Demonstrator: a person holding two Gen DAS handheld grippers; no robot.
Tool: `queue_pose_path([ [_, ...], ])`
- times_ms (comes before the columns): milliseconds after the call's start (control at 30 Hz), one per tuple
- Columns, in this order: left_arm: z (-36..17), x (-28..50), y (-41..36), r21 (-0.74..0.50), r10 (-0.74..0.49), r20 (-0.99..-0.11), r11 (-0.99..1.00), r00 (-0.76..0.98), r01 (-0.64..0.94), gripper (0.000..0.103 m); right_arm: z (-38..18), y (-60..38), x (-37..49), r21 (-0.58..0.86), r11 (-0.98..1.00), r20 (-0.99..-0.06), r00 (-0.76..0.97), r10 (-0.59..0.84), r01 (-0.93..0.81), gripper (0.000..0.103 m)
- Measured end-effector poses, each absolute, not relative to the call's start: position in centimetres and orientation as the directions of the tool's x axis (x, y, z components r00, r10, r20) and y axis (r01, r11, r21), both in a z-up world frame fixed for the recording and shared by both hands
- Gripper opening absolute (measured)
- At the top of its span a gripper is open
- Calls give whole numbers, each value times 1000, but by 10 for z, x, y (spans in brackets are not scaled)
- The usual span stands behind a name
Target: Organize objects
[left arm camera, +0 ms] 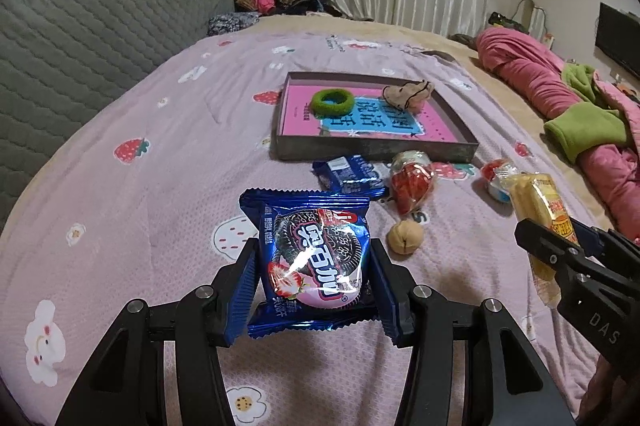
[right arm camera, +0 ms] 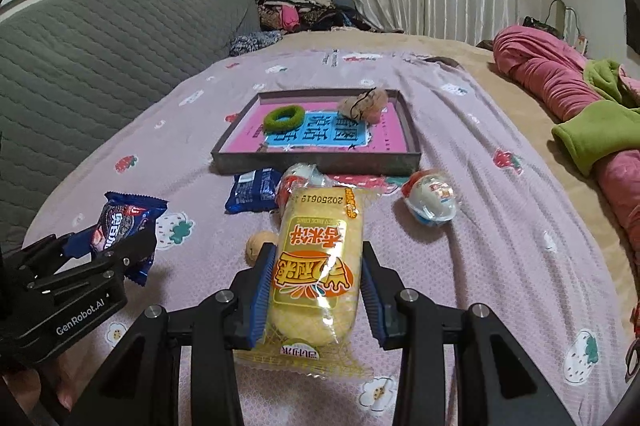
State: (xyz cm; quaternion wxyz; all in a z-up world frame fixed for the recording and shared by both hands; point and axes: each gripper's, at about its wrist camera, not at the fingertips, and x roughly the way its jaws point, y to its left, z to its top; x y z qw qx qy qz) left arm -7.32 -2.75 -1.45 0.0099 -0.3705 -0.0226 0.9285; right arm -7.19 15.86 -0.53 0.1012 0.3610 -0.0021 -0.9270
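Nearest me, my left gripper (left arm camera: 314, 284) has its jaws closed on a blue cookie packet (left arm camera: 316, 254), the blue pads pressing its two sides, and the packet is lifted clear of the bed (left arm camera: 140, 209). My right gripper (right arm camera: 316, 296) has its jaws clamped narrow on a yellow rice cake packet (right arm camera: 316, 266), which stands lengthwise between the pads and is also off the bedspread. Each gripper shows at the edge of the other's view, so the two loads hang side by side, apart.

Just past the yellow packet a walnut (right arm camera: 258, 244) lies on the pink bedspread. Beyond it sit a second blue packet (right arm camera: 254, 189), flat, and a red-and-white chocolate egg (right arm camera: 298, 177) partly hidden behind the rice cake packet. Another chocolate egg (right arm camera: 430, 199) lies well off toward the bed's right side.

Farther toward the middle of the bed is a shallow dark tray (right arm camera: 316, 163) with a pink book (right arm camera: 384, 141) lying in it. On the book rest a green hair tie (right arm camera: 284, 117) and a small beige pouch (right arm camera: 364, 103), apart from each other.

Along the bed's right edge lies a pink and green jacket (right arm camera: 560, 89).
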Motion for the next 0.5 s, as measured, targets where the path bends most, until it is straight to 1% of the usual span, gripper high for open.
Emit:
queue_pose_path([
  [500, 16, -67, -18, -14, 25, -653, -1000, -757, -22, 54, 23, 175, -60, 91, -978, -616, -761, -204, 189, 41],
])
